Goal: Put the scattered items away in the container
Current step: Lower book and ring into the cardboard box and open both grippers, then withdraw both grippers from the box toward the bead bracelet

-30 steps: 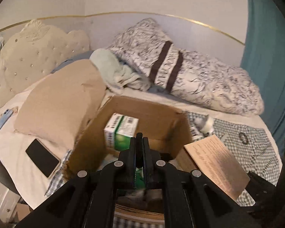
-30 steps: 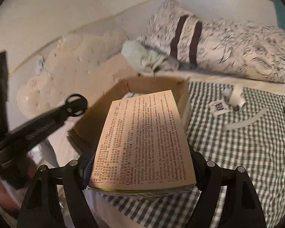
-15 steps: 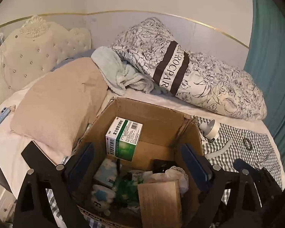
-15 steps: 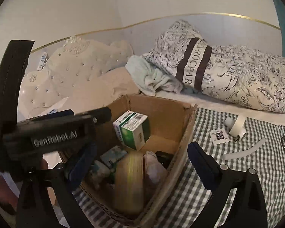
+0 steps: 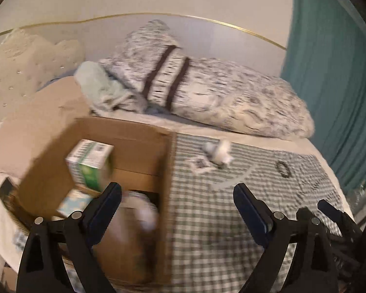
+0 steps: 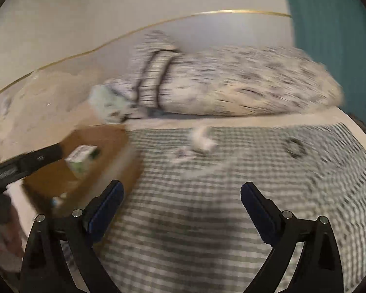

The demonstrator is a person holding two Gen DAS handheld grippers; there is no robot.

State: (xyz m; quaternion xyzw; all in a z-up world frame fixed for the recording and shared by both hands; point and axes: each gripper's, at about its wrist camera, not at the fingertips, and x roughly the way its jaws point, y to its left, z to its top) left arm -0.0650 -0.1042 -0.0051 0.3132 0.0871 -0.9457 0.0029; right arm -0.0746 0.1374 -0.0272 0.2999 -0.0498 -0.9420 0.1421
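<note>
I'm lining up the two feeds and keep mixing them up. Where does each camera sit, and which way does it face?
Left wrist: on the left gripper, looking down at the cardboard box and checked cloth; its own open fingers show.
Right wrist: on the right gripper, looking down over the checked cloth, box at left; its open fingers show.
Both share the box, green carton, black ring and patterned pillow.

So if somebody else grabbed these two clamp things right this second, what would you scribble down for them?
Left gripper: open, empty, at the box's right edge.
Right gripper: open, empty, over the checked cloth.
Done: cardboard box holds a green-and-white carton and other items, too blurred to name.
Left on the cloth: a white roll, a small printed tag, a pale strip, a dark ring.
Next, probably: the roll or tag, which lie nearest the box.
</note>
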